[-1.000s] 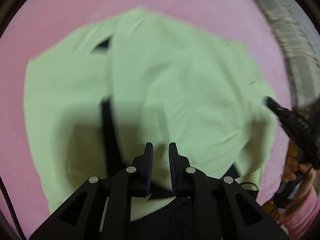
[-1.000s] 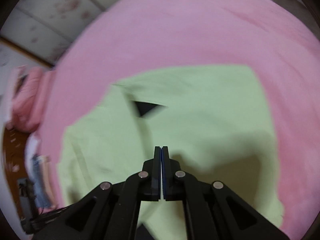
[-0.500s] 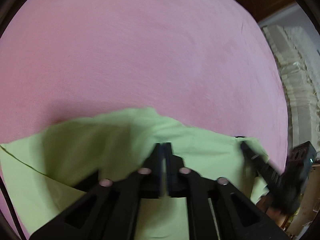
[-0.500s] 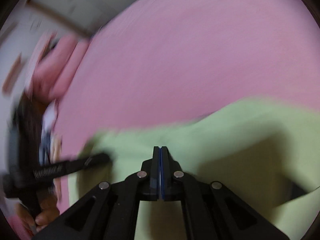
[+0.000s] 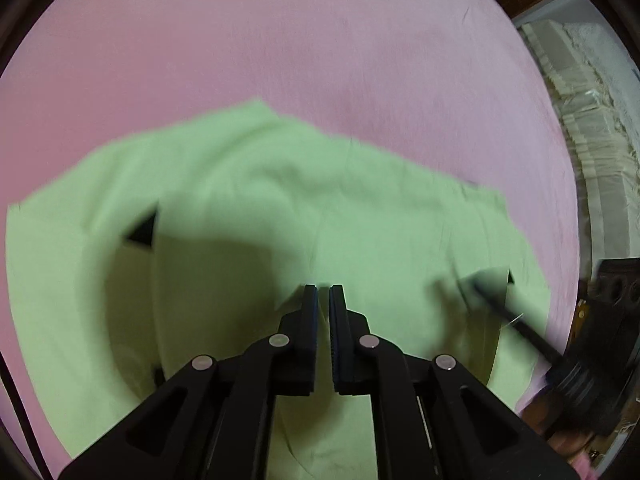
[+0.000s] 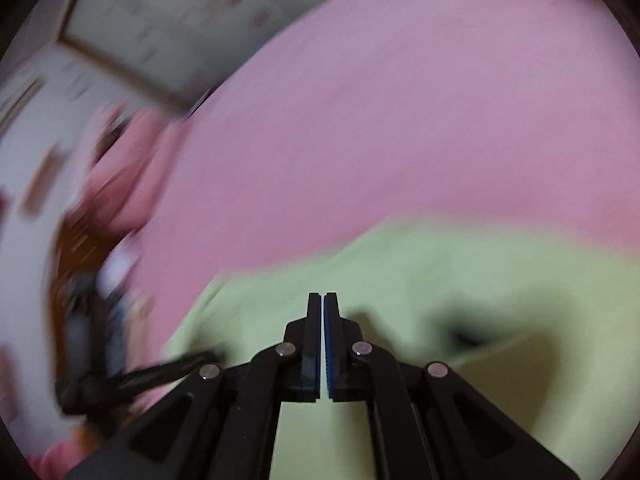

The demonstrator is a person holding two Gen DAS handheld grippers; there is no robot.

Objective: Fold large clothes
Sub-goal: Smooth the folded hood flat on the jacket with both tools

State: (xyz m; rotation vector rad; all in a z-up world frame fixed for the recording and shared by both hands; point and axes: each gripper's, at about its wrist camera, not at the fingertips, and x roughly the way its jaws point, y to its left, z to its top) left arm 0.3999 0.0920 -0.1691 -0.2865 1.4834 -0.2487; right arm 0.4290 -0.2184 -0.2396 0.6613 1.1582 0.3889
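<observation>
Since half a second ago more green garment (image 5: pixel 248 216) shows beyond both grippers' closed, empty jaws.

Garment (image 5: pixel 256 208): one large light-green piece, soft fabric, with a small dark opening near its left side. Lies spread and partly folded over itself on the pink bed cover (image 5: pixel 320 52), creased.
</observation>
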